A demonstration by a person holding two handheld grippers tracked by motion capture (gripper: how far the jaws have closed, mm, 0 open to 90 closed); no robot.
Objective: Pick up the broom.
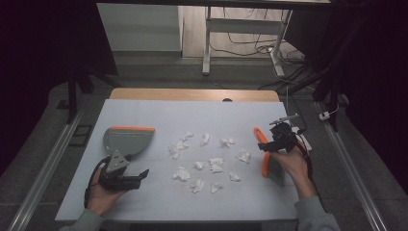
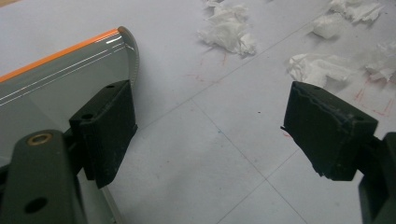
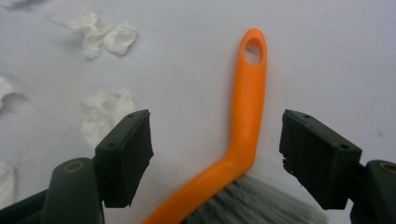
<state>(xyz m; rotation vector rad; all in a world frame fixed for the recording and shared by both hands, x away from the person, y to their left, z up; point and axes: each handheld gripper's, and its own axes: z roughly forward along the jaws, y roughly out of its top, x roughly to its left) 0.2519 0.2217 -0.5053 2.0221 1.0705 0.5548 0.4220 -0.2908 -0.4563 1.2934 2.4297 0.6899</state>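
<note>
Right now my right gripper (image 3: 215,154) hangs spread over the brush (image 1: 264,156) at the table's (image 1: 144,202) three o'clock edge, its orange handle (image 3: 245,116) between the jaws, untouched. I'd drop lower and pinch the straight handle, not the bend. My left gripper (image 1: 122,178), spread and empty, waits beside the dustpan (image 1: 126,139) at nine o'clock; paper scraps (image 1: 207,166) lie centred. The bristles (image 3: 252,205) are cut off below.

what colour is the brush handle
Orange; the brush handle shows best in the right gripper view, lying between the open jaws above grey bristles.
</note>
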